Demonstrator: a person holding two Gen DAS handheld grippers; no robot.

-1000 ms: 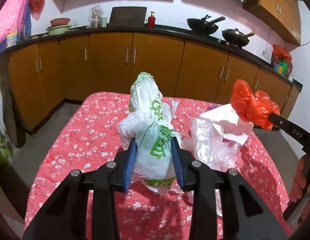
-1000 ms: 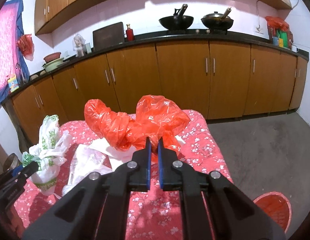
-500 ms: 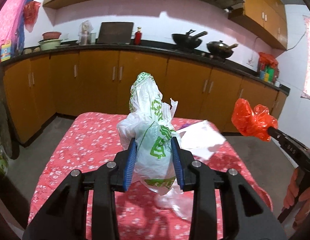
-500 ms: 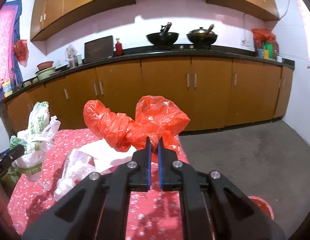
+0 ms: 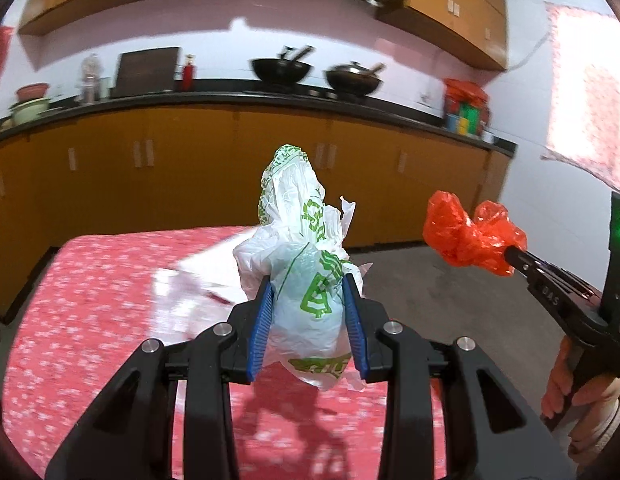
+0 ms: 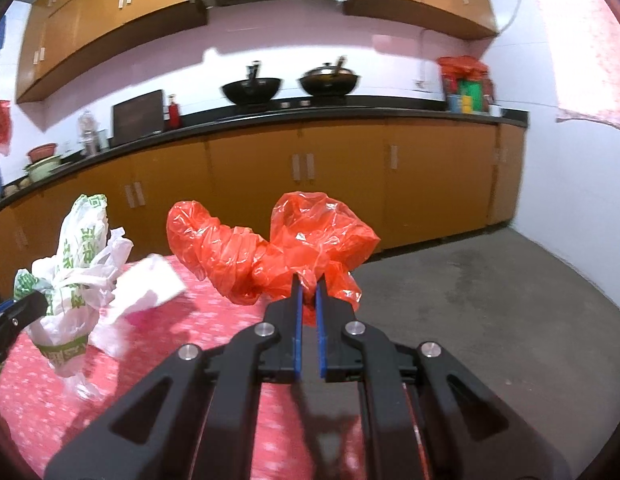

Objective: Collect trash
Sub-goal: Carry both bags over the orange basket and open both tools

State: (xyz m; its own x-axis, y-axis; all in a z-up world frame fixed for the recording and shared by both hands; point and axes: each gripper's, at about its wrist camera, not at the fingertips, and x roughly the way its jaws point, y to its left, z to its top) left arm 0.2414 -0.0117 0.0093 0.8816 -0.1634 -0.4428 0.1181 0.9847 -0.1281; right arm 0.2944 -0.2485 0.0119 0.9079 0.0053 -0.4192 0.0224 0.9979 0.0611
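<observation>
Two grippers, each clamped on a bag and lifted over the table [image 5: 93, 280]; the left gripper [image 5: 307, 320] has its blue pads partly apart, pressed against both sides of a white bag [image 5: 305, 264] printed in green, so the fingers are grasping it around its lower half; the bag bulges up between the pads, its crumpled top rising well above them, its bottom edge hanging just below them, clear of the red flowered cloth; the right gripper [image 6: 306, 312] has its pads nearly together, pinched on a thin fold of a red bag [image 6: 285, 248]; the rest of that bag puffs out in two lobes above and to the left of the tips, off the table; in the left wrist view the red bag [image 5: 474, 240] shows at the tip of the right gripper [image 5: 514, 258] out to the right, over the grey floor [image 5: 450, 292], with a hand [image 5: 570, 380] on the handle below; in the right wrist view the white bag [image 6: 75, 264] hangs at the far left in the left gripper, whose pads are mostly cut off by the frame edge; a white sheet [image 6: 145, 284] lies blurred on the table between the two bags; brown cabinets [image 6: 310, 172] and two woks [image 6: 253, 90] stand behind.
</observation>
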